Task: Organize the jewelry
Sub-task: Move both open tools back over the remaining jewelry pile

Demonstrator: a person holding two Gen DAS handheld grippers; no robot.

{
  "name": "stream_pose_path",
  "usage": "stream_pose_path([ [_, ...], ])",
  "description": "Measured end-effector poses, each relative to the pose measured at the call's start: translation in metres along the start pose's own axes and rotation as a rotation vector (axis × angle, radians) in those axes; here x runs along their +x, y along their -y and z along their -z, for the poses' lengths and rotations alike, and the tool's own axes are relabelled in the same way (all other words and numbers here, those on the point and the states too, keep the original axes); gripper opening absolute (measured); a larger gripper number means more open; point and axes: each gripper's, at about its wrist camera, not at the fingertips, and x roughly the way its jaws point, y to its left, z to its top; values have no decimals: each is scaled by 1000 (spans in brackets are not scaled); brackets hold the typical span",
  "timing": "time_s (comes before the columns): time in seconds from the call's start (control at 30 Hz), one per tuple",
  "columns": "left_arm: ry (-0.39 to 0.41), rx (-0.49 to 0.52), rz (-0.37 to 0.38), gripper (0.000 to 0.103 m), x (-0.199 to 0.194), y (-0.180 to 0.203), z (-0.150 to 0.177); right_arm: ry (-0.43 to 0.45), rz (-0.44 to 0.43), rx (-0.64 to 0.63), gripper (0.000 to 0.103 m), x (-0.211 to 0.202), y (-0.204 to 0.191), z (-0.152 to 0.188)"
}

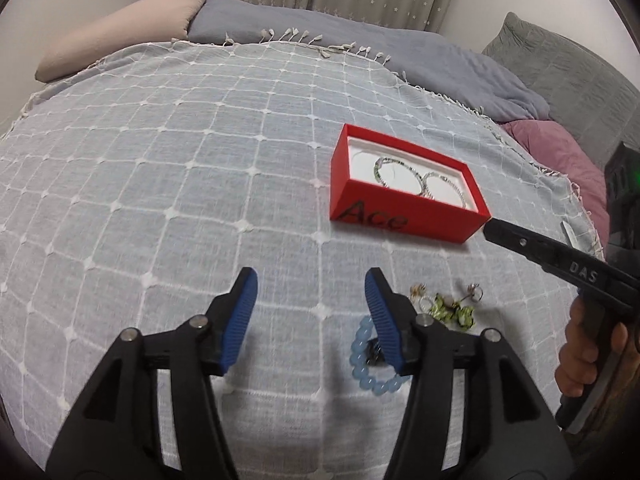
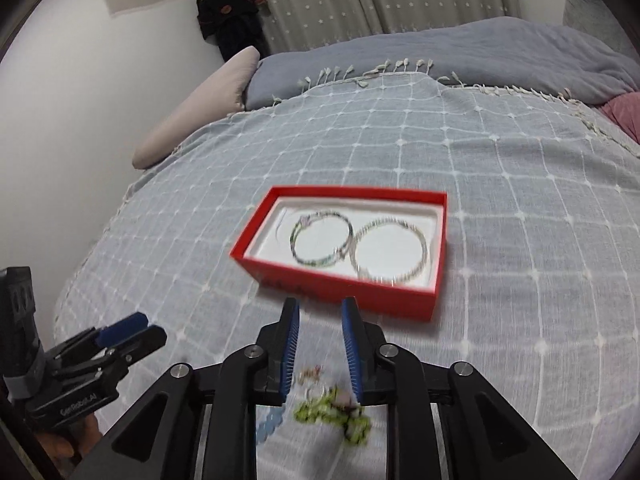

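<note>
Red cardboard box [image 2: 340, 280], lidless, white lining, sits on the bed's pale blue-grey checked throw [image 1: 160, 160]. Dark lettering on its near side wall. Two beaded bracelets [image 2: 320, 240] lie flat inside, side by side and touching: a darker one at left, a lighter silvery one at right.

Left gripper [image 1: 310, 312]: open, blue ribbed pads well apart, nothing between them but bare throw. It points down at the bed, near and left of the box.

Right gripper [image 2: 320, 340]: partly open, a narrow gap between the pads, nothing gripped. Its tips hang just short of the box's near wall. In the left wrist view its black finger reaches in from the right edge, tip close to the box's near right corner; a hand [image 1: 588, 352] wraps the handle.

Loose jewelry on the throw, nearer than the box:
- light blue bead bracelet [image 1: 368, 364], partly hidden behind the left gripper's right finger; a small dark piece lies inside its loop, too hidden to identify.
- green beaded piece [image 1: 452, 310], bunched, just right of the blue one.
- small earrings [image 1: 474, 290] and a gold-toned bit, just far of the green piece.

Right wrist view is motion-blurred over this cluster.

Far end of bed: cream pillow [image 1: 120, 32], grey duvet [image 1: 400, 44], pink pillow [image 1: 560, 152] at right.
</note>
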Motion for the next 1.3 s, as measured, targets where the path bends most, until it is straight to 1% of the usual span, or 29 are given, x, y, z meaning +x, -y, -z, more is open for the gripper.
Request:
stream_pose_path([
  [0.1, -8, -12, -3, 58, 0, -6, 5, -1, 15, 26, 35, -11, -1, 16],
  [0.13, -4, -13, -9, 59, -2, -7, 7, 0, 20, 27, 41, -15, -2, 20],
  [0.17, 2, -10, -12, 62, -3, -7, 7, 4, 26, 25, 47, -19, -4, 25],
  [0.2, 4, -4, -12, 65, -3, -6, 7, 7, 27, 22, 49, -23, -6, 31],
  [0.27, 4, 7, -9, 66, -2, -4, 8, 2, 25, 25, 53, -28, -8, 39],
  [0.37, -3, 12, -17, 66, 0, -2, 11, -9, 32, 45, 54, -31, -8, 50],
  [0.43, -9, 18, -29, 67, 0, -1, 12, -27, 39, 50, 54, -28, -8, 51],
  [0.5, -16, 15, -32, 70, 1, -2, 12, -34, 42, 58, 54, -26, -7, 51],
  [0.6, -19, 3, -44, 71, 1, -5, 13, -40, 50, 59, 55, -28, -6, 53],
  [0.67, -23, 3, -54, 72, 1, -5, 13, -42, 47, 68, 61, -30, -5, 53],
  [0.77, -33, 5, -58, 75, 4, -6, 14, -56, 44, 77, 66, -28, -3, 55],
  [0.87, -42, 14, -65, 75, 6, -4, 16, -73, 58, 83, 68, -25, 1, 56],
  [0.97, -61, 21, -55, 75, 9, -2, 18, -88, 55, 111, 68, -22, 9, 57],
  [1.1, -100, 24, -10, 75, 15, 1, 22, -93, 45, 177, 68, -21, 24, 58],
  [1.2, -109, 20, 16, 75, 18, 3, 24, -90, 47, 193, 68, -21, 29, 57],
  [1.3, -121, 13, 24, 75, 22, 2, 25, -90, 33, 200, 66, -20, 29, 57],
])
